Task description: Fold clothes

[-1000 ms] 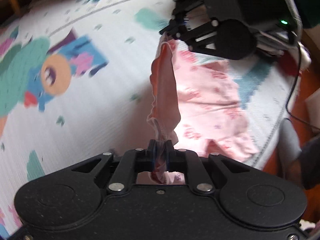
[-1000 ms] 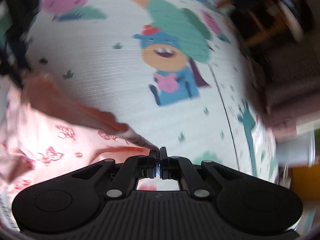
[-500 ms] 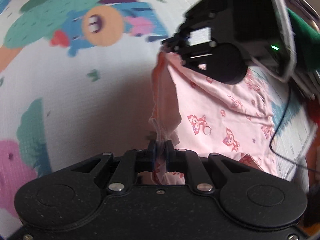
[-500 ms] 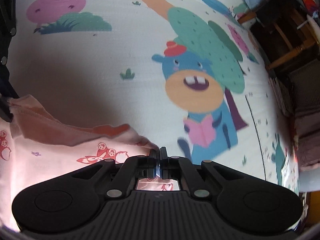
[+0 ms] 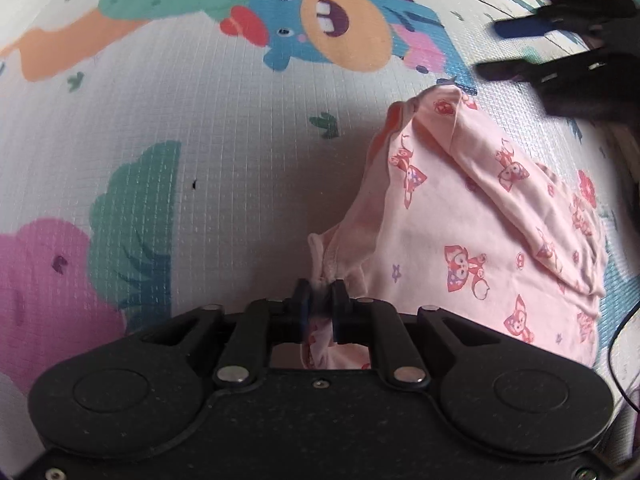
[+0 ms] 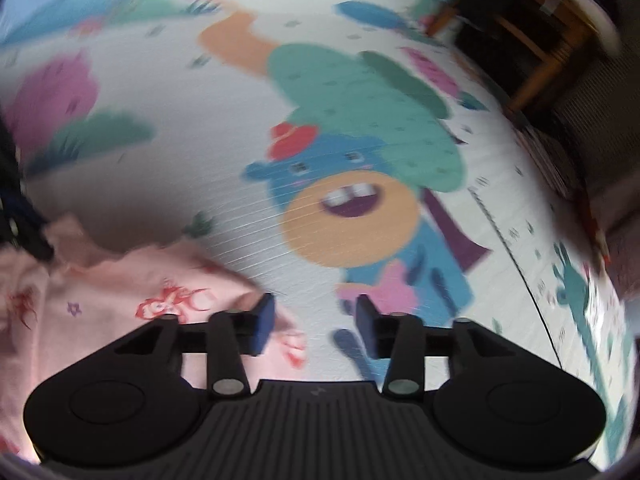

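Observation:
A small pink garment [image 5: 472, 216] with red fox prints lies on the cartoon play mat [image 5: 200, 128], partly doubled over itself. My left gripper [image 5: 320, 292] is shut on a bunched corner of its near edge. In the left wrist view my right gripper [image 5: 516, 50] hovers above the garment's far corner, its jaws apart. In the blurred right wrist view my right gripper [image 6: 314, 312] is opening, with nothing pinched between its fingers; the garment [image 6: 120, 304] lies to their left and beneath the left finger.
The mat [image 6: 200, 152] carries a big blue and orange cartoon animal [image 6: 352, 216]. Dark wooden furniture [image 6: 540, 32] stands past the mat's far right edge. A black cable [image 5: 618, 344] runs along the right side.
My right gripper has let go of the garment's corner and its jaws have spread. The lifted edge has dropped onto the mat. Both grippers have come lower, and the left still grips its corner.

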`<state>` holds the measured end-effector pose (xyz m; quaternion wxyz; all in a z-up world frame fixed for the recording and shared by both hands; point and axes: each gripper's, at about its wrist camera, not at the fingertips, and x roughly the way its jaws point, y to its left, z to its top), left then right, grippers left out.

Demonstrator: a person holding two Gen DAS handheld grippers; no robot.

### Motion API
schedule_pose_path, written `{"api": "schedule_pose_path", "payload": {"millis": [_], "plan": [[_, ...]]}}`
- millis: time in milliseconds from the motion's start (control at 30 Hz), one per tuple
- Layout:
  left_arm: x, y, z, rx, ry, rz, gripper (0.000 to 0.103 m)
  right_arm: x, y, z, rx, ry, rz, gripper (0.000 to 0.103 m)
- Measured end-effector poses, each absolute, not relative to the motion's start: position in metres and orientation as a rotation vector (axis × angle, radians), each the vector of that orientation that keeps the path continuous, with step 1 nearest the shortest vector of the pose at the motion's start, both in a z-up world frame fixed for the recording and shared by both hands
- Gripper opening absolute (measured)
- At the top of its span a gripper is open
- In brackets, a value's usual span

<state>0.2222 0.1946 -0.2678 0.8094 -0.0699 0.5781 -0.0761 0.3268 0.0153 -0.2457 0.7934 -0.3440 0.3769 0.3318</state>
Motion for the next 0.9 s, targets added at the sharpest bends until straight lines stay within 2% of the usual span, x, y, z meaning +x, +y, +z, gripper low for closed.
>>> {"api": "schedule_pose_path", "payload": {"millis": [67,100,233,367,500,700,767,833,900], "plan": [[0.221,0.202,-0.263,-0.166,1.214,-0.153,0.029,0.334,-0.010,-0.228,-0.715,0.838,0.703,0.053],[0.221,0.206,-0.261,-0.174,1.203,-0.148,0.031,0.333,-0.026,-0.221,-0.712,0.852,0.701,0.053],[0.196,0.213,-0.240,-0.133,1.095,-0.195,0.032,0.309,-0.101,-0.218,-0.578,1.018,0.683,0.053],[0.154,0.199,-0.234,-0.084,1.066,-0.286,0.040,0.257,-0.161,-0.257,-0.464,1.145,0.640,0.052],[0.103,0.173,-0.242,0.002,1.077,-0.386,0.041,0.232,-0.189,-0.290,-0.310,1.215,0.635,0.051],[0.069,0.146,-0.269,-0.014,1.110,-0.424,0.040,0.223,-0.179,-0.310,-0.370,1.198,0.687,0.047],[0.067,0.141,-0.274,-0.053,1.112,-0.424,0.041,0.227,-0.181,-0.311,-0.347,1.198,0.681,0.042],[0.068,0.134,-0.276,-0.082,1.102,-0.443,0.041,0.230,-0.184,-0.310,-0.361,1.196,0.672,0.010],[0.068,0.127,-0.274,-0.075,1.084,-0.466,0.041,0.233,-0.187,-0.304,-0.379,1.184,0.664,0.005]]}}
